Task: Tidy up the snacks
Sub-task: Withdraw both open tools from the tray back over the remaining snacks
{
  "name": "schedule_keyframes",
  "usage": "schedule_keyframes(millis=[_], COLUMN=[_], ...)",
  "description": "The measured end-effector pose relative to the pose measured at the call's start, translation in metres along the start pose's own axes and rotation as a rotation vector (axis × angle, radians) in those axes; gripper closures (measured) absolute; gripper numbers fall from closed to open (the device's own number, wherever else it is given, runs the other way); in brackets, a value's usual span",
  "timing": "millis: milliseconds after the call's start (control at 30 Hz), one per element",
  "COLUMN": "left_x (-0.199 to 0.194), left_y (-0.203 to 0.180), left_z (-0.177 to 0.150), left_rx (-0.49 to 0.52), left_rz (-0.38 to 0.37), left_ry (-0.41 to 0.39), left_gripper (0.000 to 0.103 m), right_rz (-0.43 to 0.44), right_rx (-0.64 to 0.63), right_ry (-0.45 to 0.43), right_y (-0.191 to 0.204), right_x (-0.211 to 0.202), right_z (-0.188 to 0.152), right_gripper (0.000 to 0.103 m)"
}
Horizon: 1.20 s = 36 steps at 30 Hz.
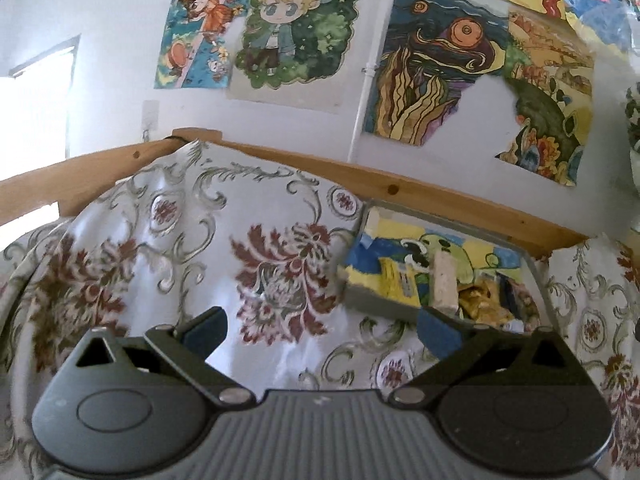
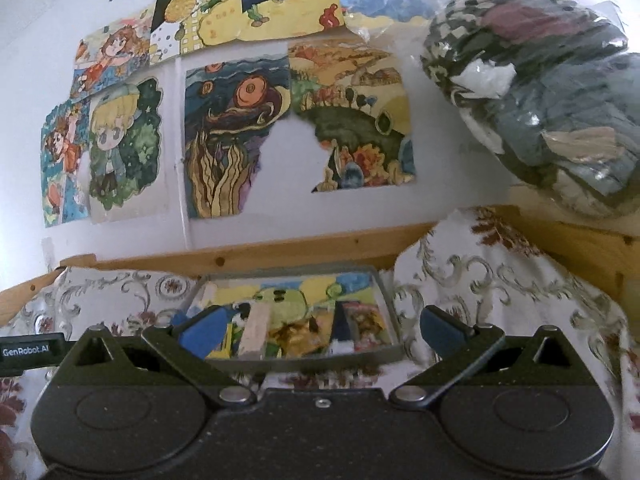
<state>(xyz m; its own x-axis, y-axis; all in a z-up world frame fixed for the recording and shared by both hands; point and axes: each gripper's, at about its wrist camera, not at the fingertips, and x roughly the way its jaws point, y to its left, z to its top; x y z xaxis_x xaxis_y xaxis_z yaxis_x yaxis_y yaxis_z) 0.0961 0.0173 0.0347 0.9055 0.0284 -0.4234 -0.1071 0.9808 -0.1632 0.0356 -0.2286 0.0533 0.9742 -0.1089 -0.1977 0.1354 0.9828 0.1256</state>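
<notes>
The left gripper (image 1: 320, 336) stood spread wide with nothing between its 2 blue-padded fingers (image 1: 206, 336), above a glossy white tablecloth (image 1: 132, 248) printed with maroon flowers and grey-green scrolls. The right gripper (image 2: 320, 330) was likewise spread wide and empty.

The snacks lay in a shallow grey rectangular tray (image 2: 304, 360) near the cloth's far edge, in front of a wooden rail (image 2: 280, 252); its floor was lined with a painted sheet in yellow, blue and green. In the left view the tray (image 1: 360, 294) sat off to the right, holding a yellow packet (image 1: 400, 280), a pale, rough-textured bar (image 1: 444, 280) and a crinkled gold wrapper (image 1: 482, 304). The right view faced the tray head-on and added a red-and-orange packet (image 2: 366, 326) at its right end, beside the same pale bar (image 2: 254, 334).

Only the right view showed a bulging clear plastic bag (image 2: 548, 100) of folded cloth. Both views showed colourful paper drawings (image 2: 236, 132) on the white wall.
</notes>
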Motion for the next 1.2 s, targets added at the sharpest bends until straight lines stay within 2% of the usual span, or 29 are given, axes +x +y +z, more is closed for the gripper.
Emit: schedule_keyframes(millis=[233,400,633,733,900,1200], left_x=[-0.024,-0.041,-0.054,-0.055,-0.053,-0.045], left_y=[0.016,0.024,0.026,0.027,0.029,0.025], left_z=[-0.030,-0.048,-0.061,-0.065,-0.072,-0.077], left_rx=[0.010,0.044,0.058,0.064,0.057,0.088], left_rz=[0.021,0.036,0.038,0.062,0.103,0.142], left_ry=[0.002,0.031,0.061,0.082,0.151,0.218], left_gripper=[0.000,0.000,0.000,0.000,0.000,0.000], right_rz=[-0.015,-0.008,0.015,0.024,0.042,0.022], right_rx=[-0.034,-0.047,-0.103,-0.130,-0.132,-0.126], right_ry=[0.041,0.065,0.120,0.146,0.229,0.363], right_y=[0.009,0.013,0.028,0.034,0.038,0.039], right_x=[-0.029,-0.044,-0.057,-0.061,-0.058,-0.041], right_z=[-0.022,-0.035,-0.053,-0.057,-0.065,-0.076], right_gripper=[0.001,0.001,0.001,0.001,0.001,0.001])
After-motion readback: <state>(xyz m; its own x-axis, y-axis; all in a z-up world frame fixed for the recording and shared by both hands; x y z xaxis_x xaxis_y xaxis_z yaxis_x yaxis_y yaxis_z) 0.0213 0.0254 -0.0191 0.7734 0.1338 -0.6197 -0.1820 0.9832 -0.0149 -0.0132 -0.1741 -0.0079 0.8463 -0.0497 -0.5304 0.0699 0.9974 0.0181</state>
